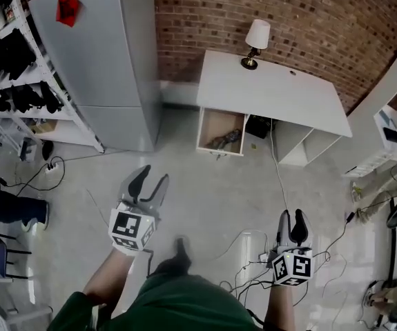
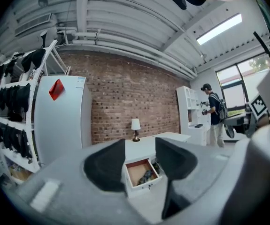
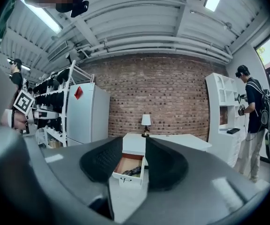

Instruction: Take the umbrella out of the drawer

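Two items: left claw (image 1: 152,176), right claw (image 1: 292,216), both apart, empty | umbrella (image 1: 226,141) in open drawer (image 1: 210,124), well apart | step: approach | next: reach in, grip umbrella

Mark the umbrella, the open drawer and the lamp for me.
umbrella (image 1: 226,141), head view, middle of the dark bundle.
drawer (image 1: 214,125), head view, bare wooden bottom.
lamp (image 1: 257,33), head view, white shade.

three cameras, all turned toward the white desk (image 1: 274,92)
the head view looks steeply down from well back of the desk; both gripper views face it level from far off, sharing its open drawer (image 2: 142,172) and lamp (image 3: 146,121).
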A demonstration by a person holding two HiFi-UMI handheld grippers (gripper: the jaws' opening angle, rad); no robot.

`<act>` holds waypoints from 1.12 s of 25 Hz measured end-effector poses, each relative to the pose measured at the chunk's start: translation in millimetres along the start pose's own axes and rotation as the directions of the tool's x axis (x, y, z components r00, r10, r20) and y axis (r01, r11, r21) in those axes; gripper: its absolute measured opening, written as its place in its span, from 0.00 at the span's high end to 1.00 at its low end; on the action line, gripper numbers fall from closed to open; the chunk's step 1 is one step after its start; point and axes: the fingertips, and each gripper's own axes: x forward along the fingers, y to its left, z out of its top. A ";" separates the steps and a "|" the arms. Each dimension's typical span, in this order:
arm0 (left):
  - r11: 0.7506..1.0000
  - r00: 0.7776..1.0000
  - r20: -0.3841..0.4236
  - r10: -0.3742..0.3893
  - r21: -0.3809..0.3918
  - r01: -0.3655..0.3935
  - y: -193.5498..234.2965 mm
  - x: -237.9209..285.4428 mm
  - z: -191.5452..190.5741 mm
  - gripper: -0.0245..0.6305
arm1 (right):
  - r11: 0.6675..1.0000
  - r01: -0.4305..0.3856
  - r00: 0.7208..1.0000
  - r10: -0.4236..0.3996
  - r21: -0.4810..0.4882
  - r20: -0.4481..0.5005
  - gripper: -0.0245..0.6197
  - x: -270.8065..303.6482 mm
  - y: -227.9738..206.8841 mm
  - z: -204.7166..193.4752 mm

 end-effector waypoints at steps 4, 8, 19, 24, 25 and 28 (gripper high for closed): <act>1.000 0.998 0.066 -0.006 0.017 0.005 46.0 69.0 25.5 0.66 | 0.999 0.015 1.000 -0.015 -0.038 0.002 0.75 67.9 8.1 14.7; 0.999 0.991 0.134 0.019 0.039 -0.024 94.7 124.3 51.4 0.66 | 0.998 0.005 1.000 -0.005 -0.065 0.002 0.75 120.4 23.8 24.0; 0.983 0.979 0.084 0.184 0.006 -0.185 185.8 191.4 30.3 0.66 | 0.999 0.002 0.999 -0.004 -0.044 -0.054 0.75 229.1 -24.8 3.5; 0.972 0.971 0.055 0.231 0.038 -0.233 190.3 243.3 23.9 0.66 | 0.997 -0.073 0.994 0.072 -0.014 -0.087 0.75 310.2 -48.8 -17.6; 0.969 0.969 0.046 0.241 0.038 -0.243 190.9 256.3 23.7 0.66 | 0.996 -0.088 0.991 0.087 -0.007 -0.100 0.75 326.9 -54.3 -20.4; 0.962 0.963 0.028 0.270 0.030 -0.270 191.6 296.0 24.7 0.66 | 0.991 -0.137 0.983 0.135 -0.002 -0.126 0.75 373.6 -70.8 -23.6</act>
